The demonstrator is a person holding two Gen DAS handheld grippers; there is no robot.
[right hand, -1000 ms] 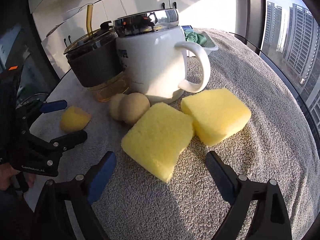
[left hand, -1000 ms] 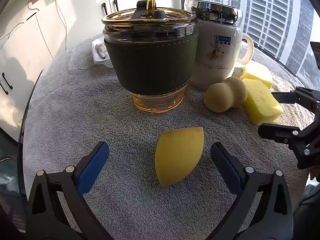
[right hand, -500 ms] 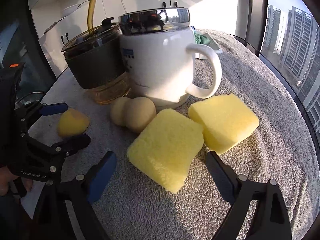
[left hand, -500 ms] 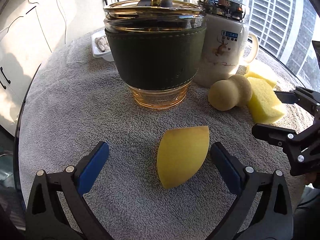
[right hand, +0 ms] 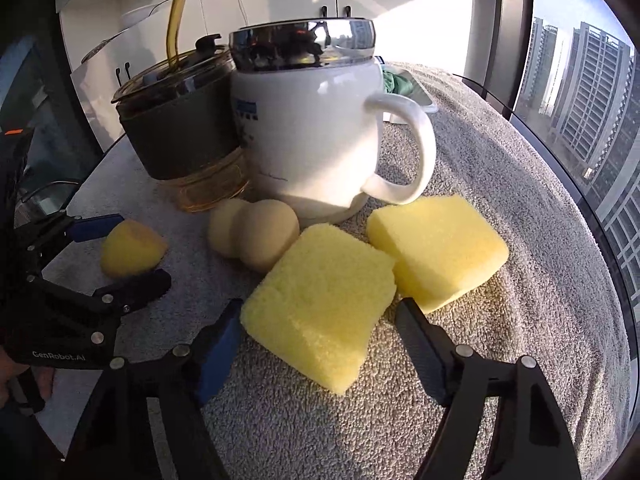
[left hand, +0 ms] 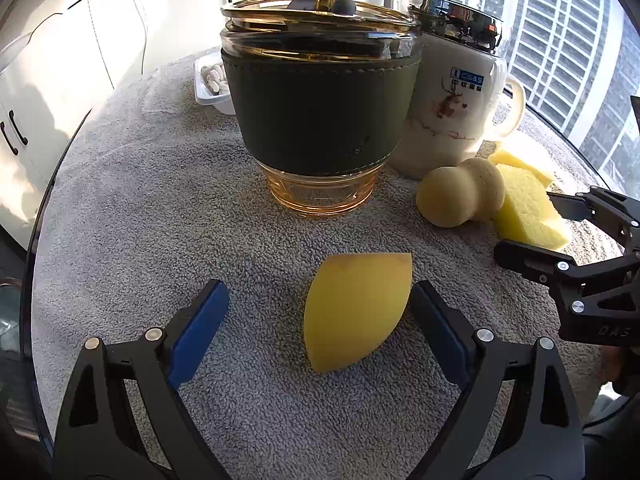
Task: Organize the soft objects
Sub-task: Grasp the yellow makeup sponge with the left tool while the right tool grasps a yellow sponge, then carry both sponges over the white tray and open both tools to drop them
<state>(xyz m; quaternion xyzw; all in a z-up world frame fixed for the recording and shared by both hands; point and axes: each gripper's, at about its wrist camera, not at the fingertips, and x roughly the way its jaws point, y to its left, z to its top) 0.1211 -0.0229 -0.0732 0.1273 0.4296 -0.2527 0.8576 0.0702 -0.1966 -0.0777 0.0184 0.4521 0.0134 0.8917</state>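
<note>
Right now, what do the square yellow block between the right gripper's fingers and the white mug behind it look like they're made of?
The square yellow block looks like open-cell foam sponge: matte, with a pitted, porous surface and soft rounded edges. The white mug appears to be glazed ceramic, smooth and glossy where sunlight hits it; its lid looks like polished metal, mirroring the room, though chromed plastic can't be ruled out.

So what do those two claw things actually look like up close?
Both are black plastic. The left gripper and right gripper each have two angular fingers with silver screws and blue pads. White lettering reads "GenRobot.AI" on the left gripper's body, seen from the right camera.
</note>
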